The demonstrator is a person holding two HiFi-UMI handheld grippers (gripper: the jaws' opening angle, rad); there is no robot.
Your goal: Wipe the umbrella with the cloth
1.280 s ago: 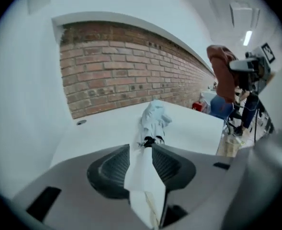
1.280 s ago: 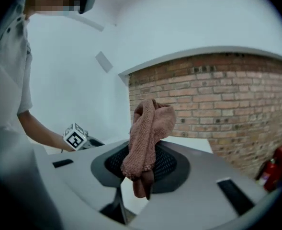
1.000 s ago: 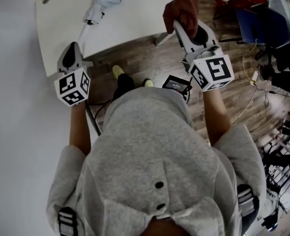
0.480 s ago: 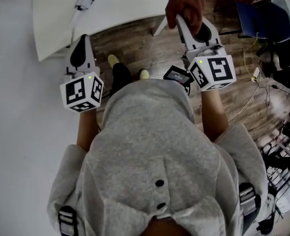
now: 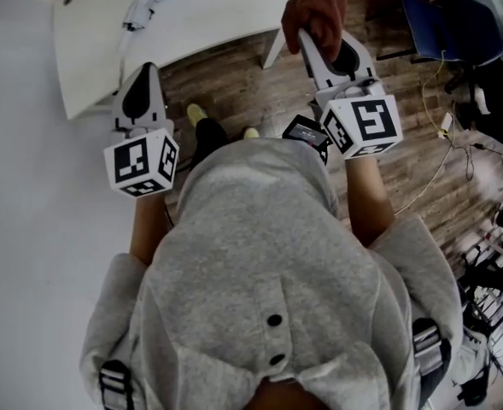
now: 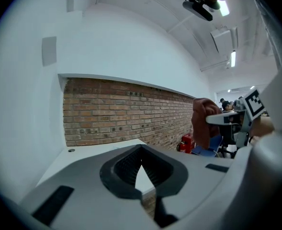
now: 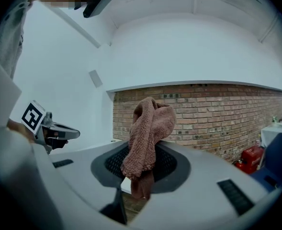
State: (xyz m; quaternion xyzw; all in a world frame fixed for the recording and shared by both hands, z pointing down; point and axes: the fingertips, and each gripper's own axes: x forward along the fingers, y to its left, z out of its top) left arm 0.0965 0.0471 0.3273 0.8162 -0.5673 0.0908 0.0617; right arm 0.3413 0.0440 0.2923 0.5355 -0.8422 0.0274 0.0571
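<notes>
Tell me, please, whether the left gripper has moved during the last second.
Yes. Judged against the white table in the head view, the left gripper has shifted to the right along the table's front edge, farther from its near-left corner.

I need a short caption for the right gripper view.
Right gripper shut on a brown cloth, brick wall behind.

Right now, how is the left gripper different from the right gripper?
The left gripper is shut on nothing, while the right gripper is shut on a brown cloth. In the head view, the left gripper's tip meets the white table's edge, and the right gripper sits beside the table's corner, over the wooden floor. Both carry a black-and-white marker cube.
</notes>
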